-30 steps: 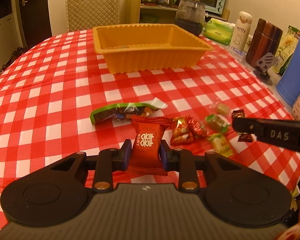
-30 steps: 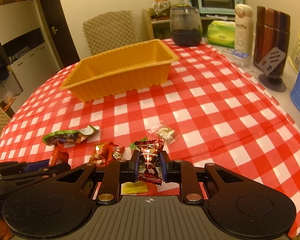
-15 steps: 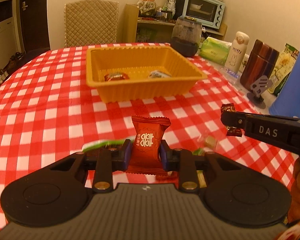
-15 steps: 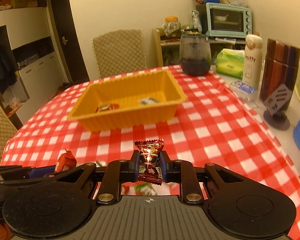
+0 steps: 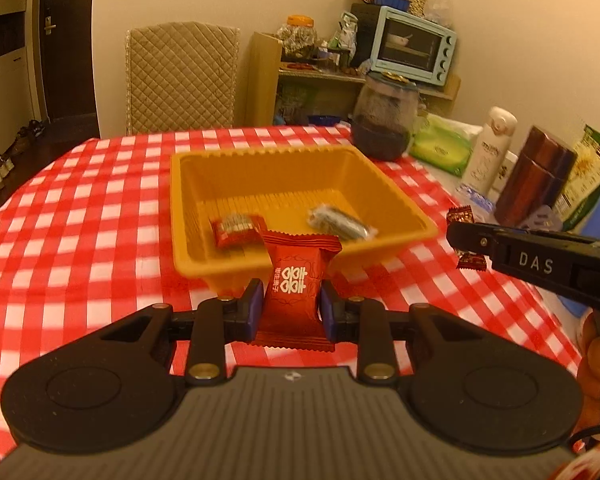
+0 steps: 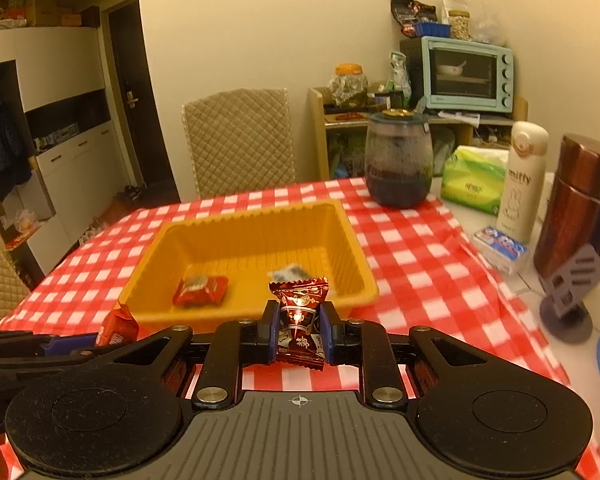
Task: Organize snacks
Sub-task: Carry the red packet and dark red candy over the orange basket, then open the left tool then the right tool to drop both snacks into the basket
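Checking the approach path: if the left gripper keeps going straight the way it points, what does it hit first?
Probably the orange tray, at its near wall or just inside. The left gripper, shut on the red snack packet, points slightly down at it. Depth is unclear.

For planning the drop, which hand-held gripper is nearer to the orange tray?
Neither clearly. Left hand-held gripper and right hand-held gripper both sit just short of the orange tray's near rim, each holding a candy.

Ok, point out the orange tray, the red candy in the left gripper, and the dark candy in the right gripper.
orange tray (image 5: 392, 196), left wrist view, right wall.
red candy (image 5: 294, 280), left wrist view, printed front.
dark candy (image 6: 299, 320), right wrist view, wrapper middle.
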A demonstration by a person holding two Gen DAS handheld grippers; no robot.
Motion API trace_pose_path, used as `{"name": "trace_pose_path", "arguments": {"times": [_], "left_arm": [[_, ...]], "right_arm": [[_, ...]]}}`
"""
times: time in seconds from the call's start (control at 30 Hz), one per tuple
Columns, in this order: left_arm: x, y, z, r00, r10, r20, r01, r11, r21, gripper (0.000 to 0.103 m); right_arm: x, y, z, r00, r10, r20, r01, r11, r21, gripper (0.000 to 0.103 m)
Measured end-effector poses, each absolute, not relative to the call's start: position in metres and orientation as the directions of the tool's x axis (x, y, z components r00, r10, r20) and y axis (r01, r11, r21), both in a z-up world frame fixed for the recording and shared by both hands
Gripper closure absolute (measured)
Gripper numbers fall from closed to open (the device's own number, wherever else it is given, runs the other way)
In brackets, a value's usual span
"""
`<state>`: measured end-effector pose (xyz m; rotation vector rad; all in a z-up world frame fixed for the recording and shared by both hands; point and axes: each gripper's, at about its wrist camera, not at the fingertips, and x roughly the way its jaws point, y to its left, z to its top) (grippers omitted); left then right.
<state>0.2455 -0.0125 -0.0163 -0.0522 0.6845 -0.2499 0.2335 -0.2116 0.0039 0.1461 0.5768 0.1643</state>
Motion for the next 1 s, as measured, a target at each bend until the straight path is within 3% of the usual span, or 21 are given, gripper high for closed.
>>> {"name": "trace_pose_path", "arguments": {"times": [0.43, 1.0], "left_arm": [[0.307, -0.007, -0.005, 0.773, -0.245, -0.585, 0.198, 0.97, -0.144, 0.076], [0.351, 0.009, -0.023, 0.757, -0.221, -0.615, 0.156, 0.975, -0.159, 0.076]], "right_arm": [[0.306, -0.196, -0.002, 0.805, 0.223, -0.55, -0.132, 0.971, 0.2, 0.082], [0.36, -0.163, -0.023, 0.765, 0.263, -0.588, -0.166, 0.963, 0.214, 0.082]]}}
